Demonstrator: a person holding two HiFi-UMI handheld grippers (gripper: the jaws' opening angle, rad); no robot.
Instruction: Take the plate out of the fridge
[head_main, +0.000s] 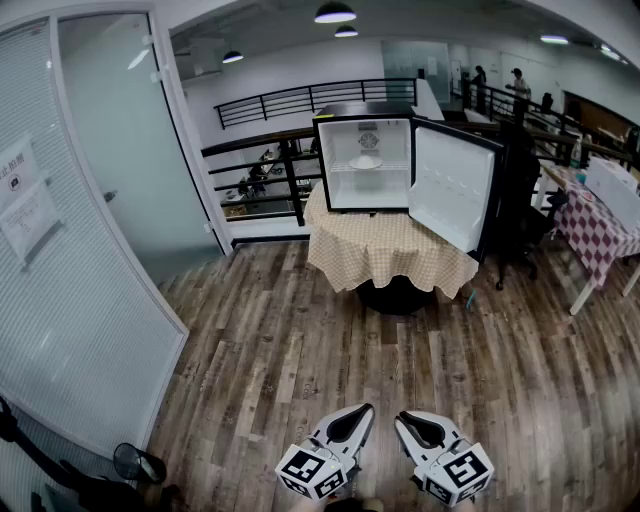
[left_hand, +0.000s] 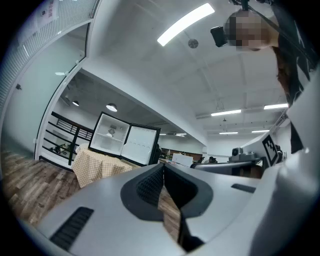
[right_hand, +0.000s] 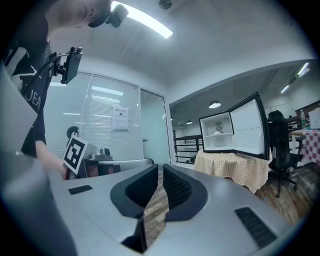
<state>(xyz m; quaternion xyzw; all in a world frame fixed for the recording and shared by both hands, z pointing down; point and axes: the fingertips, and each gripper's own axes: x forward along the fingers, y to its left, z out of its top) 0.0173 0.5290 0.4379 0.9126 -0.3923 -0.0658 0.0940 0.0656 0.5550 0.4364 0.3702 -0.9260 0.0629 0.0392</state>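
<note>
A: Where is the plate (head_main: 365, 161)?
B: On a shelf (head_main: 345, 168) in the open fridge (head_main: 322, 170), on the table (head_main: 385, 250).
A: And the grippers?
B: The left gripper (head_main: 362, 412) and right gripper (head_main: 405, 418) hang low (well apart from the fridge), fingers (left_hand: 148, 186) pressed together, empty.

A small white round plate (head_main: 365, 162) lies flat on the upper shelf (head_main: 342, 168), approx. centre, inside a compact black fridge (head_main: 345, 190) w/ white interior. The fridge stands upright, its door (head_main: 452, 185) swung wide open to the right.
</note>
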